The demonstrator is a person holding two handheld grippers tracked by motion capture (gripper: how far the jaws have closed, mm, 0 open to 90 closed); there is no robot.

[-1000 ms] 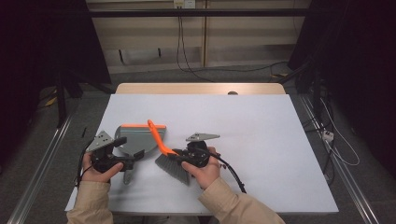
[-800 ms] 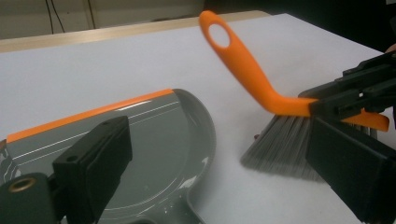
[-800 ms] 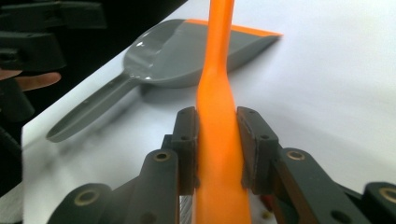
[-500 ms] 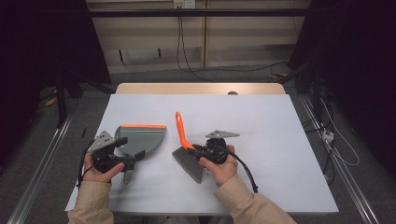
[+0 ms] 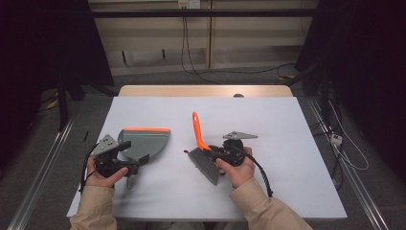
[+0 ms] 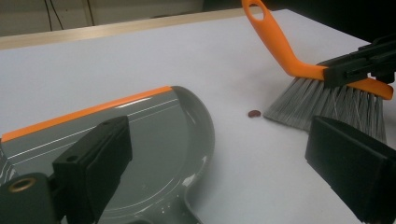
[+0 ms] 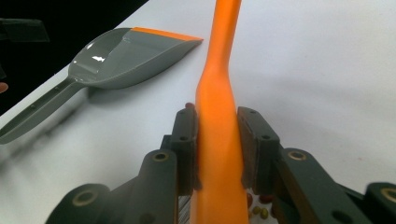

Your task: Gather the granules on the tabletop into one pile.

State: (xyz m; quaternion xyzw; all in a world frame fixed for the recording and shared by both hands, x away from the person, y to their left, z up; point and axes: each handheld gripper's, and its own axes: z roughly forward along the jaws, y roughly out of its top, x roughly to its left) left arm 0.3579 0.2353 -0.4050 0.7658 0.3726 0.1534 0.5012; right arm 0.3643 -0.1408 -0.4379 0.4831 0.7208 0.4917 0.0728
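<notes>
Your brush (image 5: pixel 203 155) sits near the counter's (image 5: pixel 287 143) centre, bristles down, orange handle pointing to 12 o'clock; your right claw (image 5: pixel 216 154) is clamped on that handle. A small dark bean (image 6: pixel 254 113), as best I can tell, lies just beside the bristles at 9 o'clock. Farther toward 9, the grey dustpan (image 5: pixel 143 142) lies flat, your left claw (image 5: pixel 140 160) standing wide over its handle.

You have a white table (image 5: pixel 297 143) with a wooden far edge, a grey dustpan (image 5: pixel 143 143) with orange lip lying flat on its left part, a small dark red bean (image 6: pixel 254 113) lying just beside your brush's grey bristles (image 6: pixel 327 105).
</notes>
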